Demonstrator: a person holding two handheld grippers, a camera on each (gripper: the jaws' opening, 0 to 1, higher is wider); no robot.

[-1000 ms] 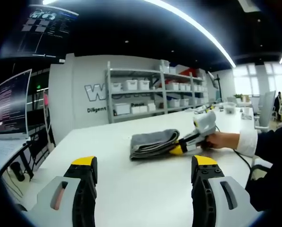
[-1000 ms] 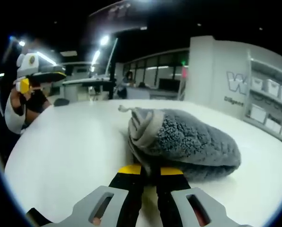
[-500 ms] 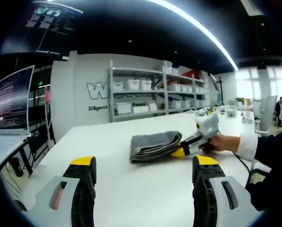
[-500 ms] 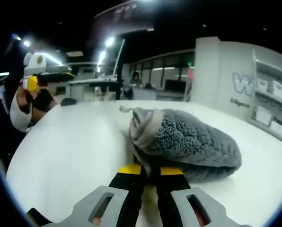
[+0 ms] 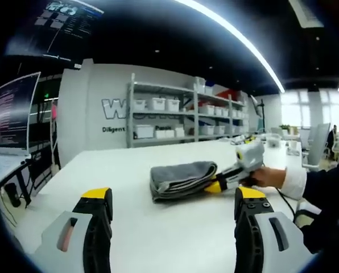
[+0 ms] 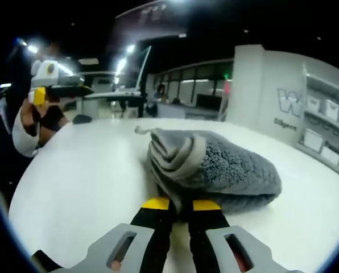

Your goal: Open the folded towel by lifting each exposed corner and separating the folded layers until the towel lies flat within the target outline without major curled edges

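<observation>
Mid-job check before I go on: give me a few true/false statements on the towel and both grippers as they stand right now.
1. The grey towel lies fully spread out flat. False: it is folded in layers on the white table.
2. The right gripper is closed on the towel's near edge. True.
3. The left gripper grips a towel corner. False: it is open and apart from the towel.
4. A shelf rack with white bins stands behind the table. True.
5. The towel hangs lifted clear of the table. False: it rests on the table.
</observation>
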